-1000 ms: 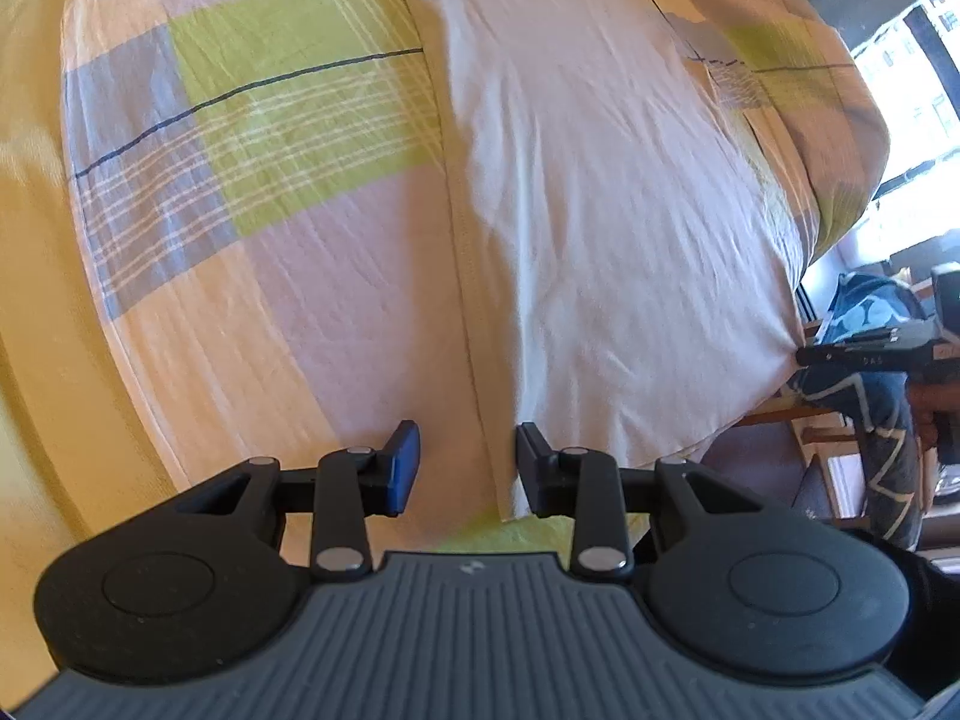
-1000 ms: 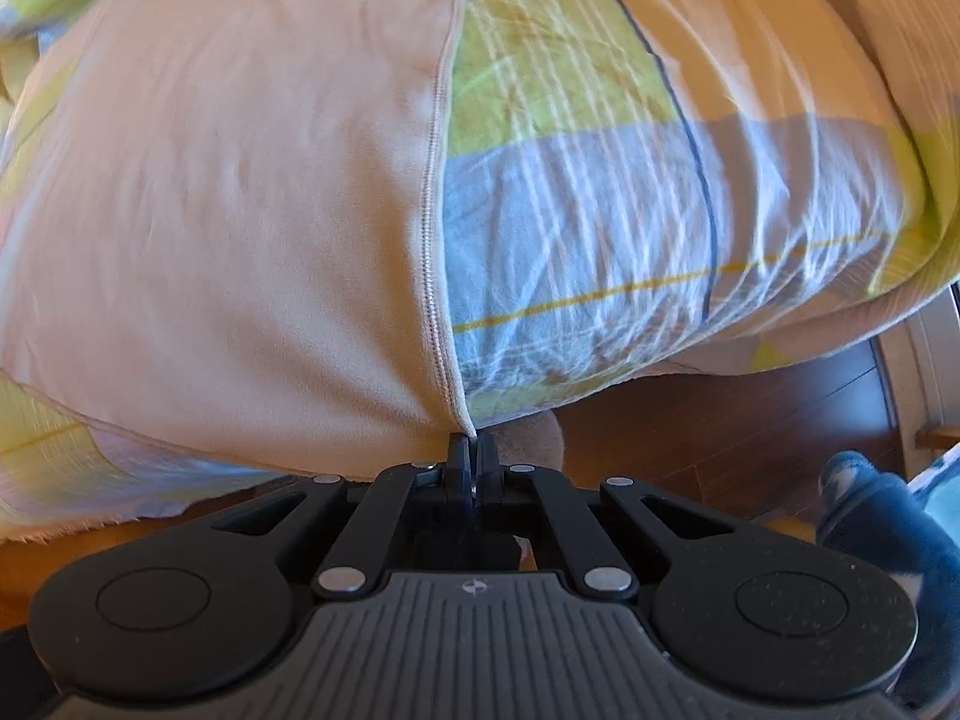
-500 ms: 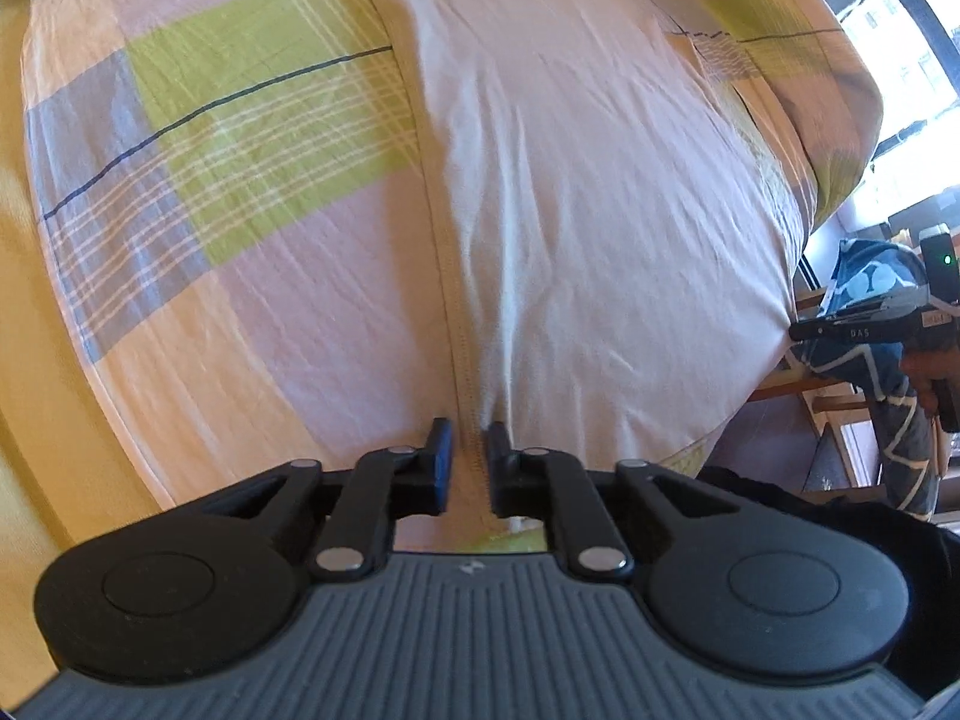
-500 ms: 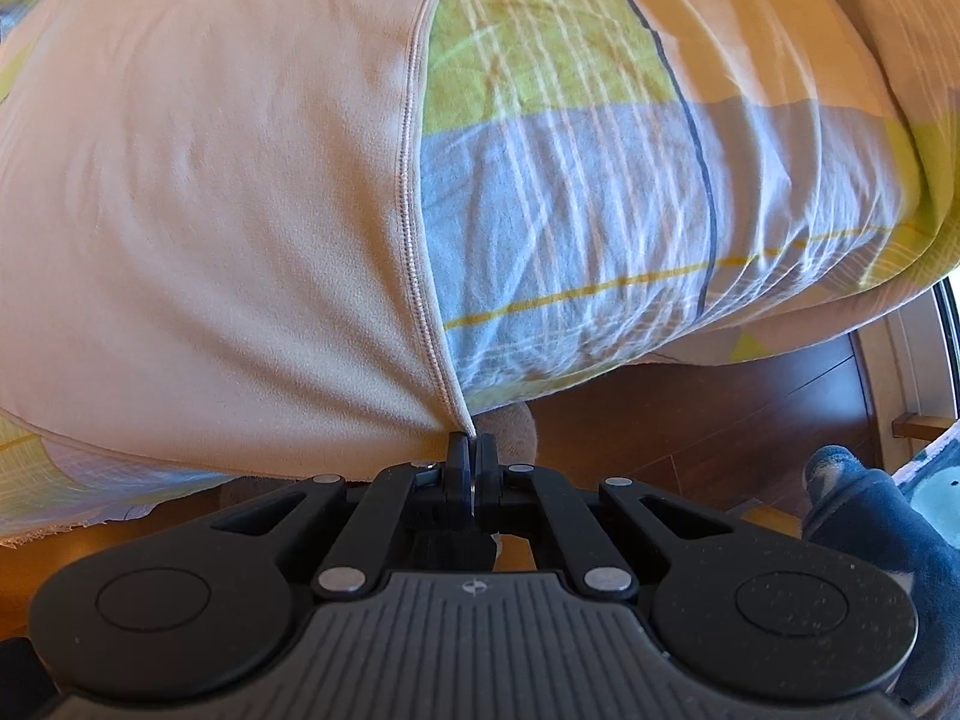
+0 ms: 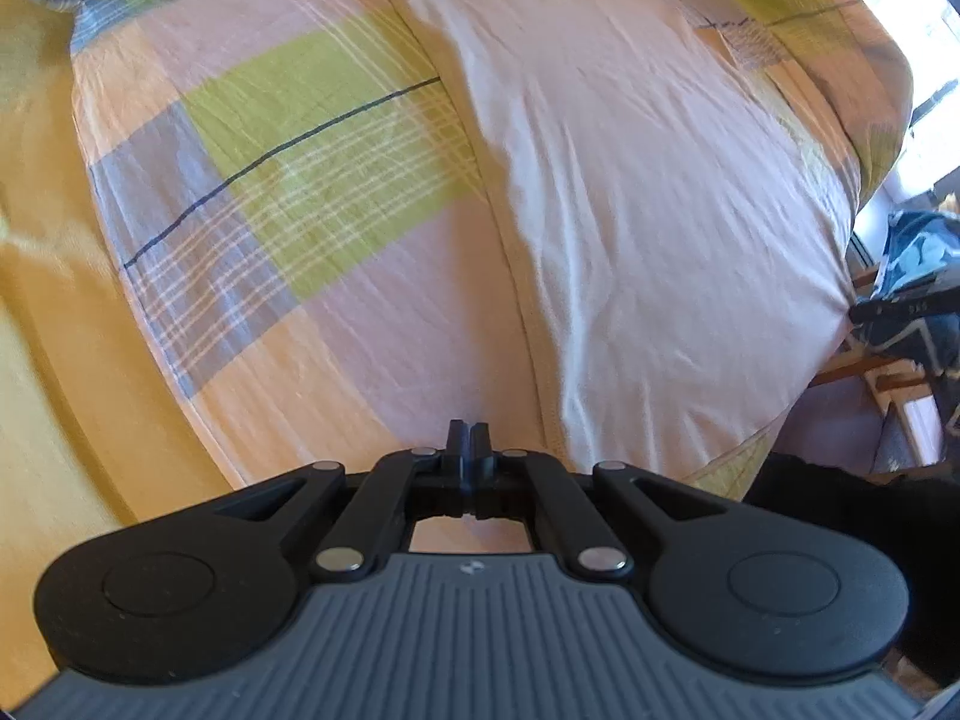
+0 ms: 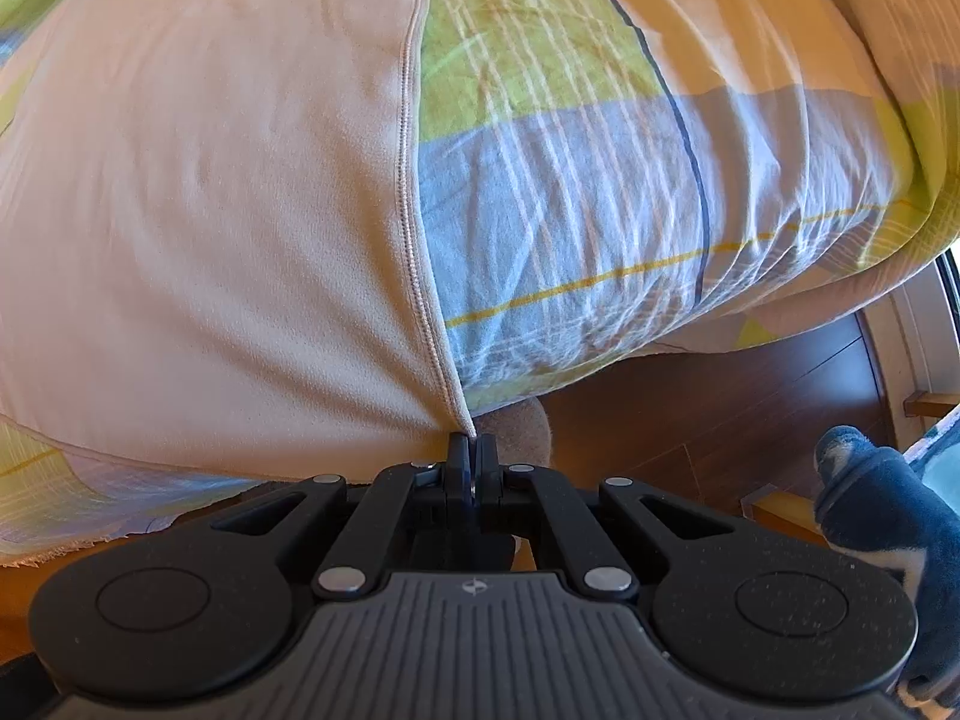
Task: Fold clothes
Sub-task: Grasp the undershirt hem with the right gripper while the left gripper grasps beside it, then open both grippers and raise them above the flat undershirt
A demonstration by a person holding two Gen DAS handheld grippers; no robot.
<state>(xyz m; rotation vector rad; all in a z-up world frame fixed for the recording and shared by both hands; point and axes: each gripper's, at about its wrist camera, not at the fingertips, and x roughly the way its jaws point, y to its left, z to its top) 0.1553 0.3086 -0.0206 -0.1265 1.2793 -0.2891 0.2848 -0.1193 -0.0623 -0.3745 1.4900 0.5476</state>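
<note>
Checkered duvet [image 5: 312, 138] is covering the bed. Left gripper [image 5: 466, 429] is sitting with fingers pressed together at the near hem area, no cloth visibly between them. Right gripper [image 6: 470, 444] is pinching the hem corner of the white T-shirt [image 6: 210, 210], which is lying spread flat across the duvet.

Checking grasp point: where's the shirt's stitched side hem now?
Right wrist view: side hem runs down the centre, plaid bedsheet right of it, ending in the shut right claw.

No legible text or numbers anywhere. Only a small embossed logo mark on each gripper body [image 5: 467, 567] [image 6: 474, 587]. Faint print on the far shirt [image 5: 630, 180], too blurred to read.
</note>
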